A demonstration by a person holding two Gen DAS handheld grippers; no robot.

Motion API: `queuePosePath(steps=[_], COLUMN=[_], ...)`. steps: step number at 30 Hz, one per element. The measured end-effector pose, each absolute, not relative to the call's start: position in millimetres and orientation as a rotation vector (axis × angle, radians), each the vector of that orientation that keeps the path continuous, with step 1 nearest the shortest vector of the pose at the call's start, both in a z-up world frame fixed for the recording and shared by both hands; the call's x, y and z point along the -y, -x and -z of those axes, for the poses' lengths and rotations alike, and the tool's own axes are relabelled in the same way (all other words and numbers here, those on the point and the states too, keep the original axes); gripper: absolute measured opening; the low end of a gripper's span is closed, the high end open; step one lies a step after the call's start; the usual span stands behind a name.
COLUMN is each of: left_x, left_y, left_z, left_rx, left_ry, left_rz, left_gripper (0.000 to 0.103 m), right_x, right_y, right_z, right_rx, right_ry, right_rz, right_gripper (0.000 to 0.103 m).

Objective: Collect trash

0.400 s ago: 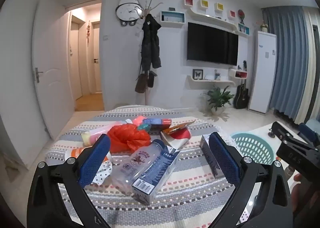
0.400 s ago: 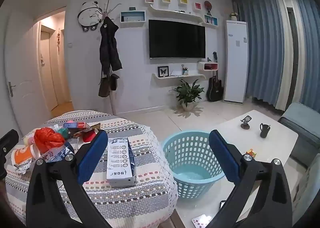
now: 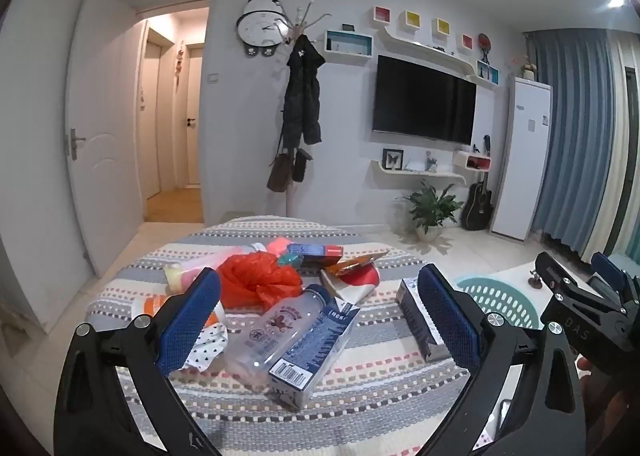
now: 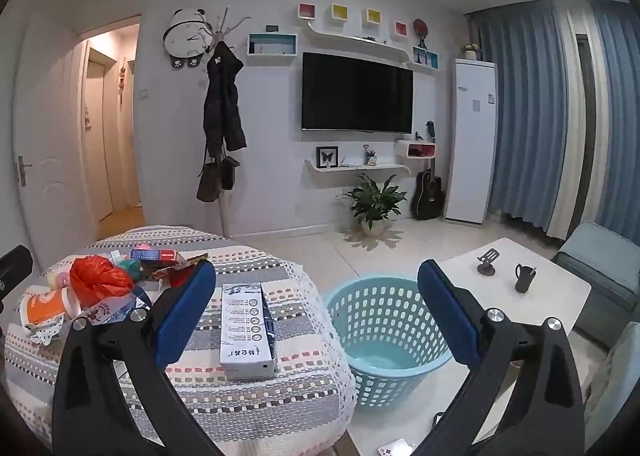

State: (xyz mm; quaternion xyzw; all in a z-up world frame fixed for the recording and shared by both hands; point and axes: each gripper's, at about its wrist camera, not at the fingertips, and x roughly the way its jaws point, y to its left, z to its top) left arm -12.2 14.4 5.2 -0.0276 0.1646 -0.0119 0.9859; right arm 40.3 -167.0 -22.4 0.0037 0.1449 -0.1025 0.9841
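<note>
- Left gripper spread wide, holding nothing, above clear bottle and trash on the table.
- Right gripper spread wide, holding nothing.
- Basket beside table: nothing visible inside.

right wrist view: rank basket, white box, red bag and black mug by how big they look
1. basket, clearly largest
2. white box
3. red bag, crumpled and partly hidden in the pile
4. black mug, smallest, though it stands farther off on the white table
</note>
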Motion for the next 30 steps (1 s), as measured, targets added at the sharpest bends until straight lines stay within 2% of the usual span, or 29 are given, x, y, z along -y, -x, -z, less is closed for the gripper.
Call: queuePosePath(steps=[30], left_x=[-17.4], left_y=[10.1], left_z=[-2.1], left_rx=[-0.361], left_ry=[0.084], left_rz=[0.036], left_gripper=[0.096], right_x=[175.1], right_y=[-38.7], right_z=[27.9], right_rx=[-0.301], right_ry=[-0.041], right_rz=[0.186], right_gripper=[0.096])
